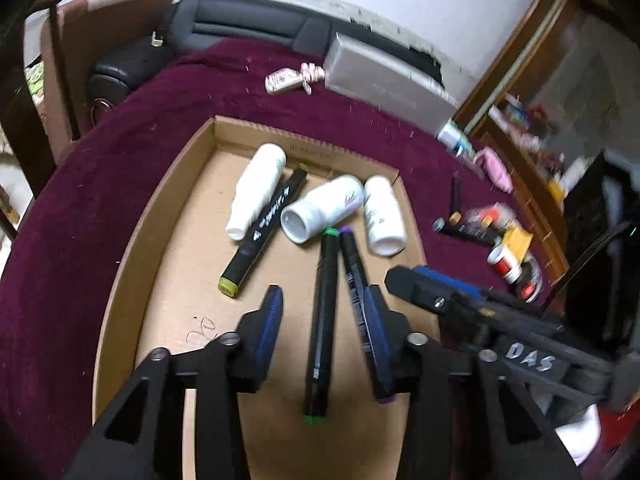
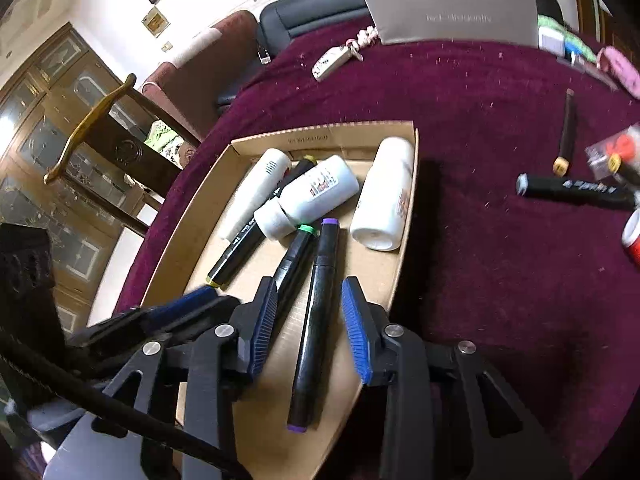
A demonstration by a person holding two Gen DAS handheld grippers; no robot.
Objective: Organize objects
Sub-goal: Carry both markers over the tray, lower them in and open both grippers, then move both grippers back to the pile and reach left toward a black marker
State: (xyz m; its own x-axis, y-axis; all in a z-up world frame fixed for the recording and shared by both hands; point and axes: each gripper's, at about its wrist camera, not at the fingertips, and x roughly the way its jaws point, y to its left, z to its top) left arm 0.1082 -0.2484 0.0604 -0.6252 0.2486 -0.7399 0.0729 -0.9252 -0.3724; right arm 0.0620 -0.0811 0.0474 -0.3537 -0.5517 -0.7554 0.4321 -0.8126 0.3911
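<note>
A brown cardboard tray (image 1: 160,216) sits on a maroon cloth (image 1: 120,140); in it lie three white bottles (image 1: 256,192) and black markers: one with green caps (image 1: 322,320), one purple-capped (image 2: 316,320), one yellow-capped (image 1: 264,228); gripper pads (image 2: 262,328) are blue

My work surface is a table under a maroon cloth (image 2: 460,128). Directly on it: shallow cardboard tray (image 2: 404,216), grey box (image 2: 452,16) at the far edge, keychain (image 2: 334,62), two loose markers (image 2: 576,190) (image 2: 567,132) right of the tray, red-and-white containers (image 1: 506,262), pink item (image 1: 496,168).
</note>
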